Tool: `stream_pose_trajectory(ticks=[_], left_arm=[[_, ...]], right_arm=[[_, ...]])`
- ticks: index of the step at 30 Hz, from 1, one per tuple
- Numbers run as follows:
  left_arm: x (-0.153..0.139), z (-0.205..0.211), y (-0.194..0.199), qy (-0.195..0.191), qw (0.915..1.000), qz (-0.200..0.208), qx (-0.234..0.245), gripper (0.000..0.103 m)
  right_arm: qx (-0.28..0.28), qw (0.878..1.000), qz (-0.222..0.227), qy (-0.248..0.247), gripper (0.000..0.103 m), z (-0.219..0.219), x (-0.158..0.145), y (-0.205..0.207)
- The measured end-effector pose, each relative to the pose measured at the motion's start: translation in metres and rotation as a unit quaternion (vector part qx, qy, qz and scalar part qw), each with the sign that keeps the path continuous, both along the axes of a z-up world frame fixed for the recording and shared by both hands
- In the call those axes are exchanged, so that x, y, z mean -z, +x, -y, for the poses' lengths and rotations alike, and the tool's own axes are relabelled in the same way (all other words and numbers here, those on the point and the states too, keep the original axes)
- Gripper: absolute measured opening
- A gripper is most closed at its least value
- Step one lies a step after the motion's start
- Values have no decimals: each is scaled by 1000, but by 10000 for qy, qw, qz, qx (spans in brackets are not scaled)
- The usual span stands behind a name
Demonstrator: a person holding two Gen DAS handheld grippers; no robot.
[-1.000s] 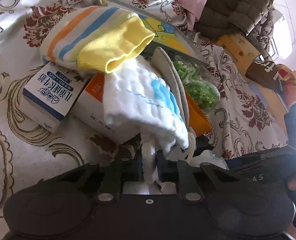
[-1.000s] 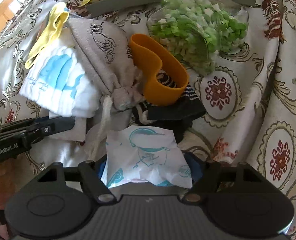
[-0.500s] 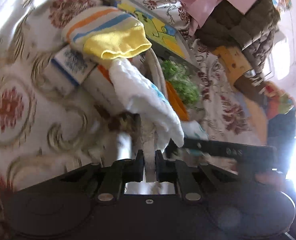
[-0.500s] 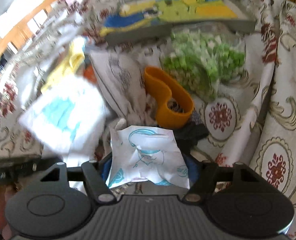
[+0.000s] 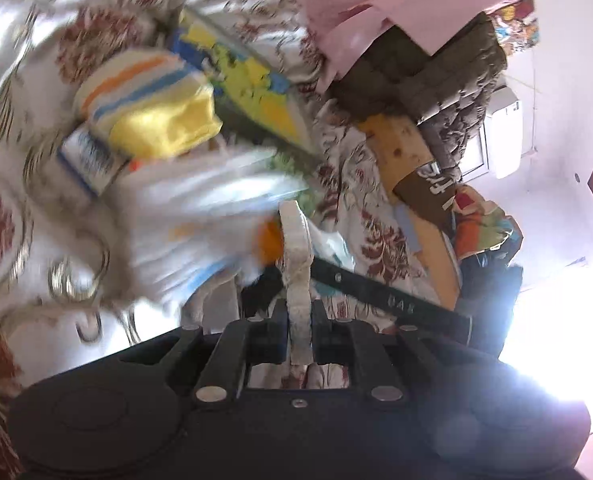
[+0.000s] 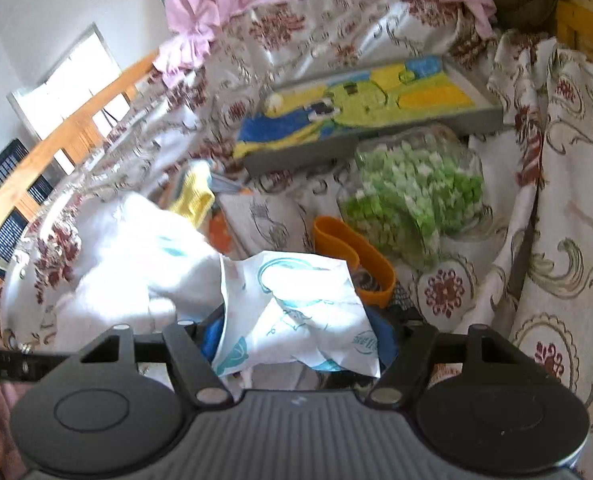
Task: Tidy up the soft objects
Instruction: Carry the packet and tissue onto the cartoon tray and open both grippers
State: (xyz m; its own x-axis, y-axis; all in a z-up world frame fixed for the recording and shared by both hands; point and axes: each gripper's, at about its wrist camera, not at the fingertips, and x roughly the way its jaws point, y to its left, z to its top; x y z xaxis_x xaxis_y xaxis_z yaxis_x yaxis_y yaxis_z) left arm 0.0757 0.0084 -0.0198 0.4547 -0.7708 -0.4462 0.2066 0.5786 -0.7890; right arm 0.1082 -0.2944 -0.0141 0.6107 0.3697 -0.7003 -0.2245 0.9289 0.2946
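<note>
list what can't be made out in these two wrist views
- Left wrist: white cloth with blue print, smeared by motion blur; its pattern is unreadable.
- Left wrist: white carton with blue lettering, text blurred, partly under the striped towel.
- Right wrist: blue item behind the white printed packet, mostly hidden.

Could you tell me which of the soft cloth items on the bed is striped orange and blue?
The folded striped cloth with the yellow cloth lying on it; the white quilted cloth nearer the camera has only pale blue patches.
</note>
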Motion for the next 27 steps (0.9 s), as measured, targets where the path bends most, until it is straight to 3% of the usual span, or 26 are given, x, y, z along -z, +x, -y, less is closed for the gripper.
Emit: stream_pose_trajectory(ticks=[5, 9, 13, 19, 27], left_arm=[[-23, 1, 18, 468, 9976, 490, -159, 11], [-39, 5, 43, 942, 9894, 995, -484, 11], [-52, 6, 83, 1111, 9828, 1268, -756, 12], [-58, 7, 156, 1340, 9776, 1315, -953, 12], [-31, 23, 245, 1735, 9743, 1193, -806, 12]], right_arm=[[20, 9984, 537, 149, 75, -1, -11, -4], [243, 9941, 1043, 201, 75, -1, -26, 1], [706, 9865, 1430, 365, 75, -3, -42, 29], [1169, 9796, 1533, 561, 77, -12, -40, 101], [1530, 9776, 1317, 587, 77, -13, 0, 190]])
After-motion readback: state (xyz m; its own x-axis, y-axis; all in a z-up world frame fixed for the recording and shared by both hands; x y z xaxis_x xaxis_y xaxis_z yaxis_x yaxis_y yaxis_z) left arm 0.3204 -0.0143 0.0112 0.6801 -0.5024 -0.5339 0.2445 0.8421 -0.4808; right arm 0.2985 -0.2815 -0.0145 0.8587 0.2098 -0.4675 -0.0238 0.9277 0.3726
